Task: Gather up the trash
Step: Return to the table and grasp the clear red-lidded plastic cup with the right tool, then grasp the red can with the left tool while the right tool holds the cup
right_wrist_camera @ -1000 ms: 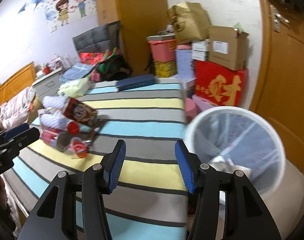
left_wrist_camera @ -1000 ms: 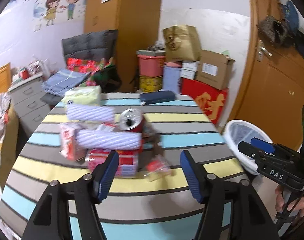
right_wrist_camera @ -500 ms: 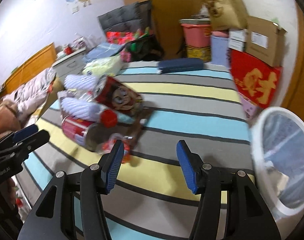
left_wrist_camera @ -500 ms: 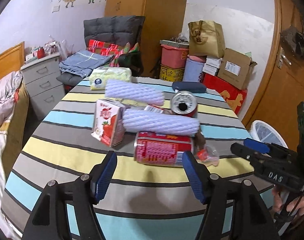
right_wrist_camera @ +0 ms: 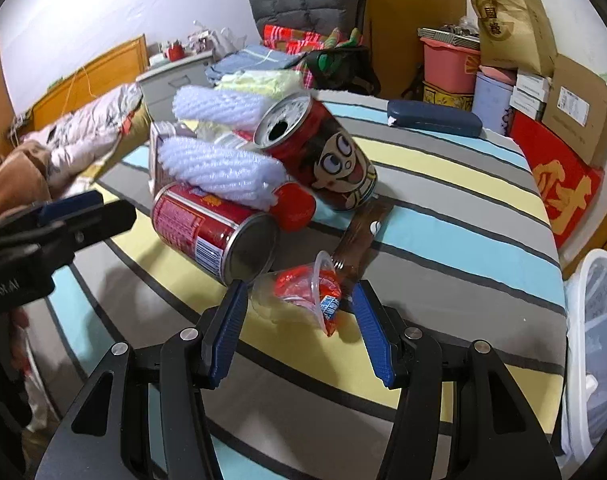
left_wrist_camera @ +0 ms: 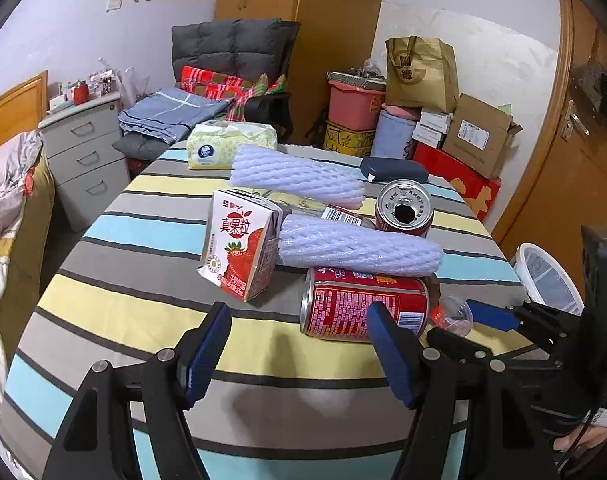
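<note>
Trash is piled on the striped table: a red can on its side, a strawberry milk carton, two white foam nets, a cartoon can and a brown wrapper. My left gripper hangs just short of the lying can. Its jaws are opening, with only tablecloth between them. A clear plastic cup holding a red wrapper lies between the tips of my right gripper. That gripper is open and its pads stand apart from the cup.
A white bin stands on the floor off the table's right edge. A tissue pack and a dark blue case lie at the far side. Boxes, a drawer unit and a bed surround the table.
Both grippers have come closer to the pile and lower. The right view has swung from the bin to the trash, and the cup now lies between its fingers. The left jaws have widened a little.
</note>
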Motion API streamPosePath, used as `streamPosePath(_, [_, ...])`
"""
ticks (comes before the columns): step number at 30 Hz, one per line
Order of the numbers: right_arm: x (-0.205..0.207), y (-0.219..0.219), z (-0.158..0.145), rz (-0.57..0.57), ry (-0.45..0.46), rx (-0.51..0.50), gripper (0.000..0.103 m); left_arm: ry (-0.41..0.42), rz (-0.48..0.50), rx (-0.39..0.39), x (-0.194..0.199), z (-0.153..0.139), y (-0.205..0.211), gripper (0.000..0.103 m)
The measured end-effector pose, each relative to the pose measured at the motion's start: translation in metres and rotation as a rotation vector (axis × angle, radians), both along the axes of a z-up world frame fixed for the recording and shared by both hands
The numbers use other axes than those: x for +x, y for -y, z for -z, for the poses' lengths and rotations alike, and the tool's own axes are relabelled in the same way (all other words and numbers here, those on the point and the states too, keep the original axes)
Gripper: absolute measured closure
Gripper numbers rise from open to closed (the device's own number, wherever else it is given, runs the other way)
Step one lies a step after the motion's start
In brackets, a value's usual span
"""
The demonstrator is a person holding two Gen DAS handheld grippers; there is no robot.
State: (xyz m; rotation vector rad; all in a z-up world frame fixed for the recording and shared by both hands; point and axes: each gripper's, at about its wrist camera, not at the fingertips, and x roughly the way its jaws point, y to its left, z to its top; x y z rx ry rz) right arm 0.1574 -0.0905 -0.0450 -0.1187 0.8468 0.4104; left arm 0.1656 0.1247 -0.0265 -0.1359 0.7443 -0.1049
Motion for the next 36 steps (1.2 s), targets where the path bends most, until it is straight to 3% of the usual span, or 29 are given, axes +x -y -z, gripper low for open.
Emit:
streamPosePath(5, [0.007, -0.003, 0.004, 0.023, 0.006, -0.069, 0.047, -0.017, 0.013, -0.003, 0.012, 0.007, 0.001, 0.033])
streamPosePath(9, [0.007, -0.001, 0.004, 0.021, -0.004, -0.062, 0.047, -0.04, 0.027, -0.042, 0.02, 0.012, 0.001, 0.033])
streamPosePath(11, [0.006, 0.003, 0.003, 0.028, -0.002, -0.048, 0.055, -0.038, 0.039, -0.041, 0.022, 0.013, 0.005, 0.033])
streamPosePath(15, [0.001, 0.011, 0.001, 0.064, 0.012, -0.047, 0.057, -0.049, 0.077, -0.074, 0.026, 0.016, 0.011, 0.033])
streamPosePath(32, [-0.016, 0.071, -0.004, 0.254, 0.027, -0.004, 0.057, -0.084, 0.344, -0.172, -0.01, 0.016, 0.077, 0.033])
streamPosePath(36, [-0.017, 0.076, -0.003, 0.275, 0.024, 0.004, 0.057, -0.029, 0.355, -0.08, -0.018, 0.006, 0.087, 0.033])
